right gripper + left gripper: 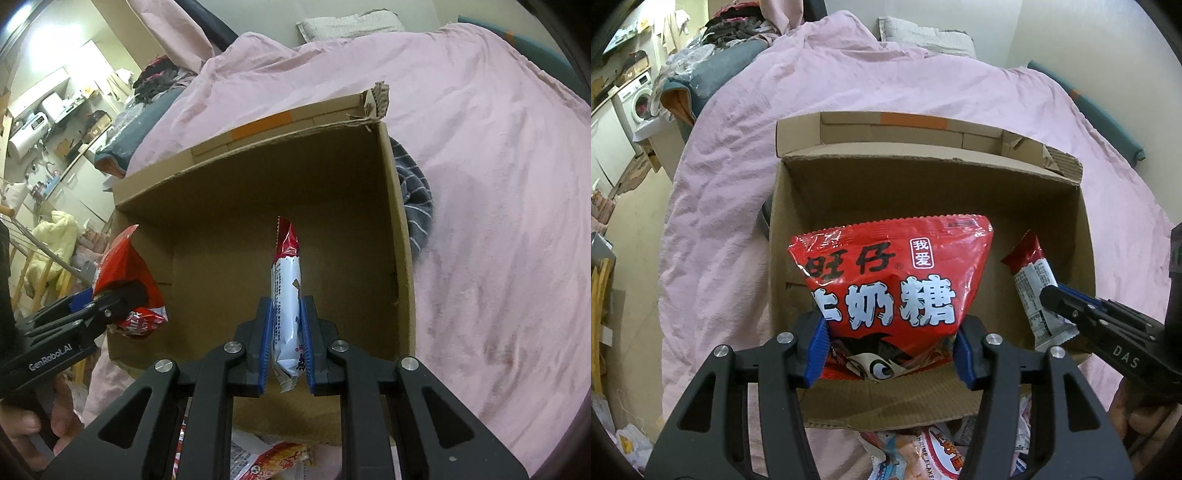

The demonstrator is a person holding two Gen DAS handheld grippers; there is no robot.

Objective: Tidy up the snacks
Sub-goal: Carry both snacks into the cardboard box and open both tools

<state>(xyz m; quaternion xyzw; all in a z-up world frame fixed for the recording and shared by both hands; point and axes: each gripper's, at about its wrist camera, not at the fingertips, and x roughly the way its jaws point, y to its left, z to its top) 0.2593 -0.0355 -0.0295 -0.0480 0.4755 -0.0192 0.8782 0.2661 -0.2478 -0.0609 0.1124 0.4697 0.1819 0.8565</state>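
- Red candy bag point(886, 291) is clamped at its lower end between the blue pads of the left gripper point(888, 354); the jaws stand about half apart and press on the two sides of the bag.
- Its upper end reaches forward from the left gripper, above the inside of the cardboard box point(923, 192).
- Narrow white snack packet point(286, 314) with a red top sits between the pads of the right gripper point(286, 354); these jaws are almost together and squeeze the packet.
- From the right gripper the packet points straight ahead, over the brown floor of the box.
- In the left wrist view the right gripper point(1056, 299) comes in from the right edge, and the packet point(1034, 288) is beside the candy bag, not touching it.
- Pink bedcover point(720, 184) lies under the box and around it.
- Below both grippers more snack wrappers point(923, 454) are partly hidden by the gripper frames, so I cannot tell how many.
- A grey striped cloth point(415, 206) shows only partly from behind the right wall of the box.
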